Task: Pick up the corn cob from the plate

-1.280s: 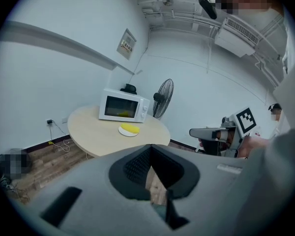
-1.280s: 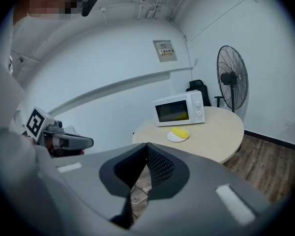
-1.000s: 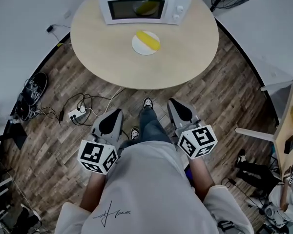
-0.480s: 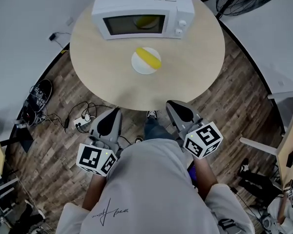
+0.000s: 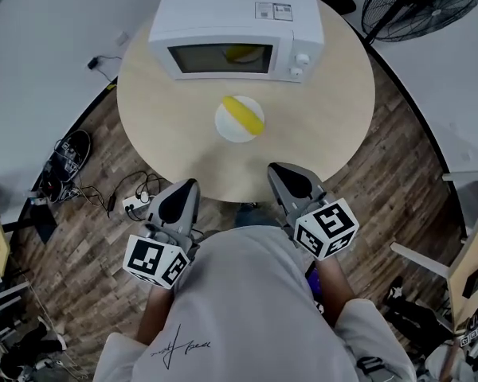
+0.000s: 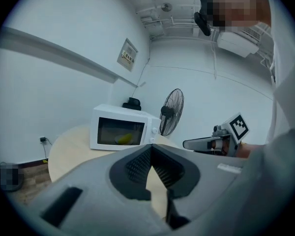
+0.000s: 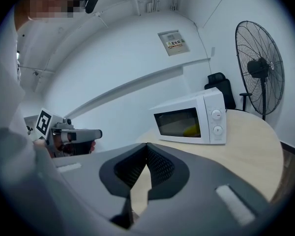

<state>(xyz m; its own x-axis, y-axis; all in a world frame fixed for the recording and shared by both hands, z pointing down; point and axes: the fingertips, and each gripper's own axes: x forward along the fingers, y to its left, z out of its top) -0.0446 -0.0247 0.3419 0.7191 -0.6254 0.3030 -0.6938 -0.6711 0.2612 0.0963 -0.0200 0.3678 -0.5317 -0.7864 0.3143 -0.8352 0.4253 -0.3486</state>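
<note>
Round wooden table [image 5: 327, 126] carried a microwave [image 5: 231, 14] at its far side. Left gripper [image 5: 188, 186] hung at the near edge, jaws together, nothing between them. Corn cob [image 5: 244, 114] lay on the white plate [image 5: 226, 126] mid-table, untouched. Right gripper [image 5: 280, 170] hovered alongside, jaws pressed together, empty too.

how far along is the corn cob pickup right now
Done: nothing yet; the corn cob lies on the plate, on the table before the microwave. In hand: the left gripper and right gripper hover at the table's near edge, jaws together, empty. Left: reach in, open one gripper, close on the cob and lift it.
</note>
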